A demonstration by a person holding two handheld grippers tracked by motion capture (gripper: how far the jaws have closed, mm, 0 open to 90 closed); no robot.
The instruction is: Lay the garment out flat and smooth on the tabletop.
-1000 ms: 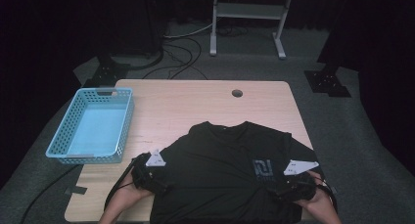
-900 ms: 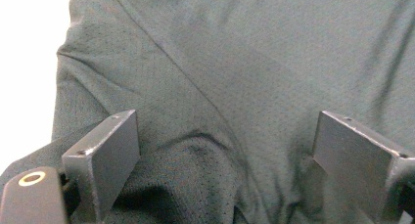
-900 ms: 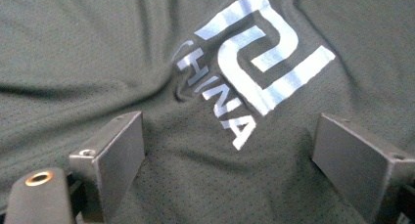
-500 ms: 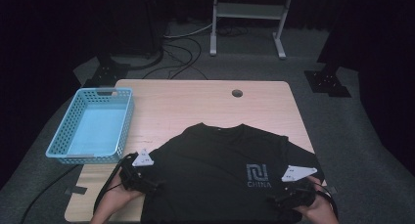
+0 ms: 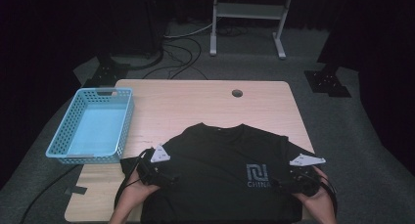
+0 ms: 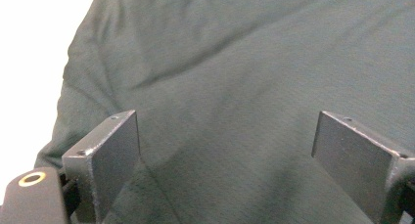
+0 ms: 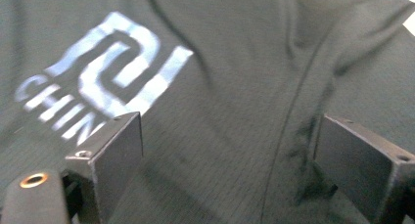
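Now both tongs, left (image 5: 169,179) and right (image 5: 280,186), gape wide over the black T-shirt (image 5: 220,155), gripping nothing.

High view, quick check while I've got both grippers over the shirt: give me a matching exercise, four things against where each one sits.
Things:
1. black T-shirt
2. blue basket
3. left gripper
4. right gripper

Places:
a. table's left edge
b. open over the shirt beside the pale logo
c. spread flat on the table's near half
d. open over the shirt's plain side, nearer the basket

Pairs: 1-c, 2-a, 3-d, 4-b
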